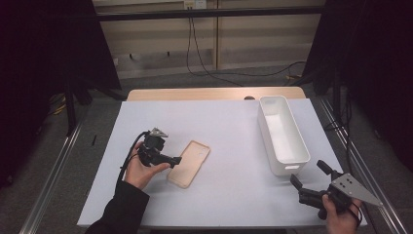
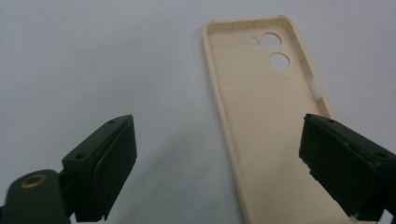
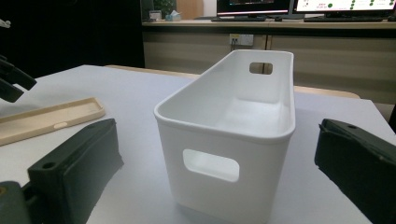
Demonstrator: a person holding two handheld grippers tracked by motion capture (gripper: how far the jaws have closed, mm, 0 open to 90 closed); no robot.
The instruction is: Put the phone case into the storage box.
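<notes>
Phone case (image 1: 189, 164) and bin (image 1: 283, 134) on a table.
Beige case is lying open-side up, mid-table; white handled bin is standing empty, well right.

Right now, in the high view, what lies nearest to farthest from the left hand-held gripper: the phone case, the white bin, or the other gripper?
1. Phone case: right beside the left hand-held gripper.
2. White bin: across the table, right side.
3. Right hand-held gripper: near right corner.

A white surface (image 1: 219, 122) is flanked by dark curtains (image 1: 48, 44); behind, beige panelling (image 1: 160, 44) (cables (image 1: 199, 58) trailing) and grey floor (image 1: 97, 131).
</notes>
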